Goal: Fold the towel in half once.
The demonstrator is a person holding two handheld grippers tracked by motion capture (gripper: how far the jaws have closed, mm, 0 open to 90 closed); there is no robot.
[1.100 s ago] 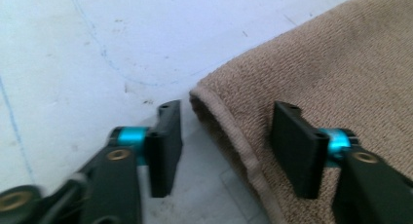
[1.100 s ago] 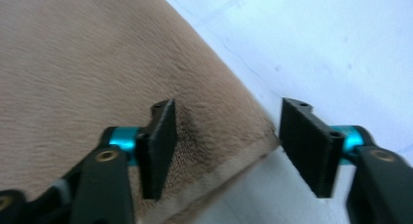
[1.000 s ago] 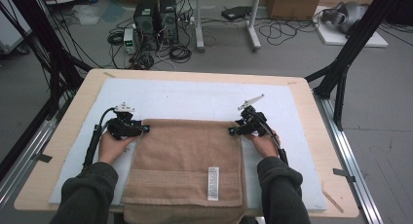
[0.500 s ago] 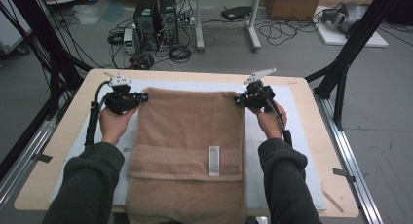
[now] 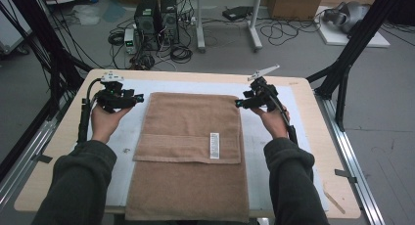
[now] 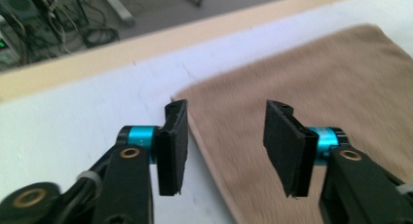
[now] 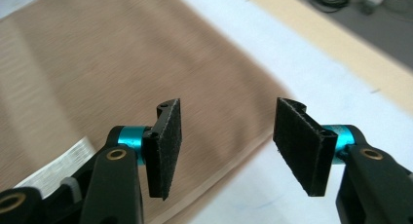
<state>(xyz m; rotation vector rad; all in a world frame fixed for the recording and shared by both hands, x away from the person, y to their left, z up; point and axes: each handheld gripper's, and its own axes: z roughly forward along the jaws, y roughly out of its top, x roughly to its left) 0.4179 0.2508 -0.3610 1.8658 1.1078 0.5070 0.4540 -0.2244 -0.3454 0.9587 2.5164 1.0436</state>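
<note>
Both pairs of jaws stand spread with nothing between the pads; they have just been opening, and the cloth lies free below them. The left gripper [image 5: 138, 97] hangs just off the far left corner of the brown towel [image 5: 193, 151], the right gripper [image 5: 238, 103] just off the far right corner. In the left gripper view that corner sits under and between the pads [image 6: 285, 146], a little lower than them; the right gripper view shows the same on its side.

The towel lies flat on the white mat [image 5: 125, 137], folded once so a doubled upper part with a white label [image 5: 214, 145] overlaps the single layer that runs to the near edge of the table [image 5: 313, 95]. It looks soft, limp and light, likely to sag wherever unsupported, so I would pinch it at two corners or along a folded edge, both sides together.
</note>
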